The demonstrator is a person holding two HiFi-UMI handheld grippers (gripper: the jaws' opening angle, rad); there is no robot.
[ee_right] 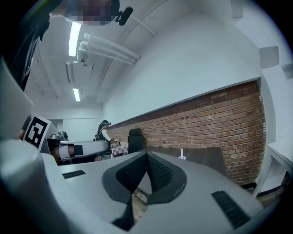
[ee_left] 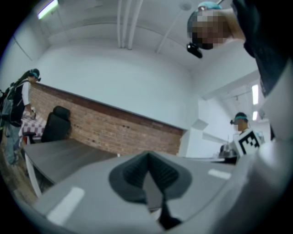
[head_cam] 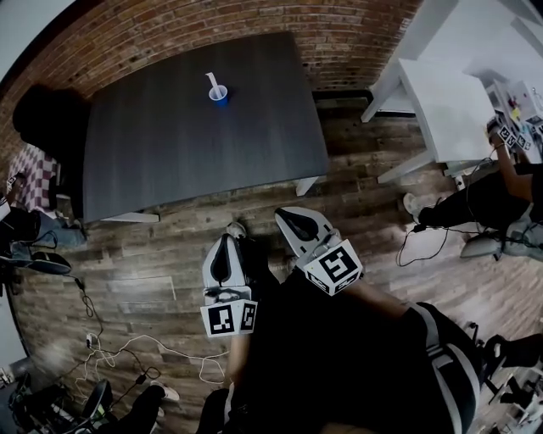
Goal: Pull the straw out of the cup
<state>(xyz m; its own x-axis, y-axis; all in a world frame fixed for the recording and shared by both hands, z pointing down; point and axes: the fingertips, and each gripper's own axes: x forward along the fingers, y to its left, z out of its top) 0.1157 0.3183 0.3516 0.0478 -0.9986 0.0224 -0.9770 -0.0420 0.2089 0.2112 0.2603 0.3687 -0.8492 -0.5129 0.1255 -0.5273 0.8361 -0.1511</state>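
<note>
A small blue cup (head_cam: 219, 94) with a white straw (head_cam: 212, 82) leaning in it stands on the far middle of the dark table (head_cam: 170, 153). In the right gripper view the cup (ee_right: 182, 158) is tiny and far off, just right of the jaws. My left gripper (head_cam: 228, 239) and right gripper (head_cam: 286, 214) hang close to my body over the wooden floor, well short of the table's near edge. Both are shut with nothing between the pads, as the left gripper (ee_left: 147, 157) and right gripper (ee_right: 146, 156) show in their own views.
A black office chair (head_cam: 41, 119) stands at the table's left end. A brick wall (head_cam: 212, 25) runs behind the table. White tables (head_cam: 445, 102) and a seated person (head_cam: 501, 191) are at the right. Cables (head_cam: 136, 352) lie on the floor at the lower left.
</note>
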